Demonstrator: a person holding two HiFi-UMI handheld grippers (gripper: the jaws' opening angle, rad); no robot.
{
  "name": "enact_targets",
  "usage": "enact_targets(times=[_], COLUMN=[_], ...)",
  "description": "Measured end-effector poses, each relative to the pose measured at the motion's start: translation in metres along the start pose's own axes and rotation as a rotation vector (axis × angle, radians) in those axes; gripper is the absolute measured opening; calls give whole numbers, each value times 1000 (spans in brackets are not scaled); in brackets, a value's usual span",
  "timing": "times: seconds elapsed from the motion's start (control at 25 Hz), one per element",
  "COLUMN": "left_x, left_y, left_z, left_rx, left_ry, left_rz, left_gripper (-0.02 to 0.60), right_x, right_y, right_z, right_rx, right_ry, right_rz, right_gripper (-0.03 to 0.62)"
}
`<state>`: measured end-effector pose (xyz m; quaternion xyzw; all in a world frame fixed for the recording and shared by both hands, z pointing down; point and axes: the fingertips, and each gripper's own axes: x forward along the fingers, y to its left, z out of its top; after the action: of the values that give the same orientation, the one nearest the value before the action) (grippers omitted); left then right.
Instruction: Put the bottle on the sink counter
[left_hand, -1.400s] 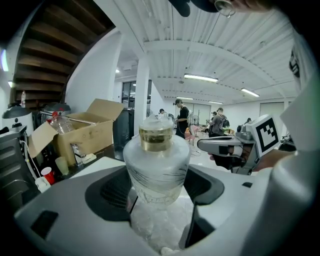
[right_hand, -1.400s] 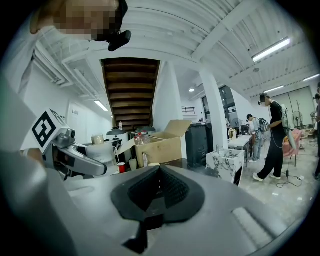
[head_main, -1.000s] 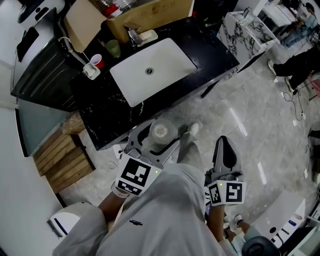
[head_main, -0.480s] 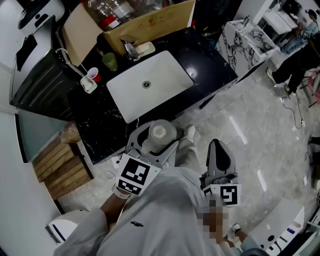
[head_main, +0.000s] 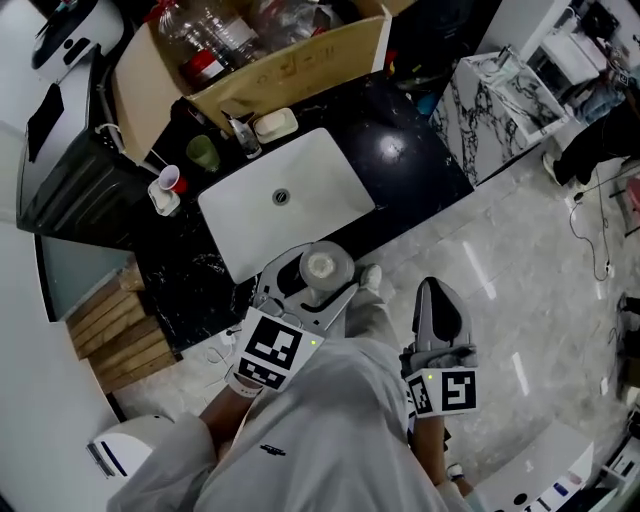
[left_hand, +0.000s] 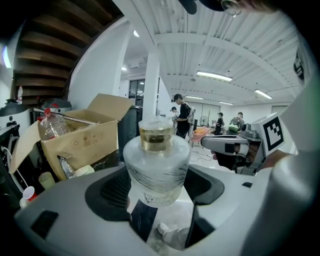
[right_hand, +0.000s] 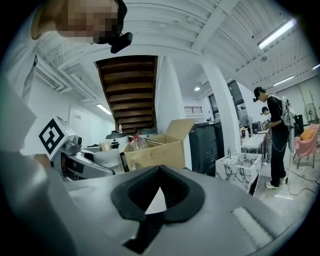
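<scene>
1. Bottle (head_main: 320, 268) hangs upright by the front edge of the black tabletop (head_main: 405, 150). The bare stretch right of the basin looks like the widest landing room.
2. The sink (head_main: 320, 180) fills the middle. Set across its rim, the bottle would likely tip in; set too near the front edge, it could drop to the floor.
3. The left hand-held gripper (head_main: 305, 295) clamps the smooth, rounded glass body, which might slip. The right hand-held gripper (head_main: 440, 298) is clenched on nothing, off to the side.
4. Cups (head_main: 172, 182) crowd the back left corner.
</scene>
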<state>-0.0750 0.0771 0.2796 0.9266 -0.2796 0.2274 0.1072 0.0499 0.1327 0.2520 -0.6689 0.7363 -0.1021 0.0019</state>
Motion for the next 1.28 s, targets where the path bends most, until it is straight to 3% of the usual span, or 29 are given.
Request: enact_targets(times=[0.72,1.28], left_x=[168,214], left_y=[59,82], left_z=[95,115], left_rx=[-81,-104], left_ry=[28,36], left_rz=[178,265], left_gripper=[333,333], right_x=[173,242], right_y=[-137,-169], right_z=[31,34], right_rx=[20,7], right_ry=[51,39], right_rz=[231,362], right_gripper=[11,11])
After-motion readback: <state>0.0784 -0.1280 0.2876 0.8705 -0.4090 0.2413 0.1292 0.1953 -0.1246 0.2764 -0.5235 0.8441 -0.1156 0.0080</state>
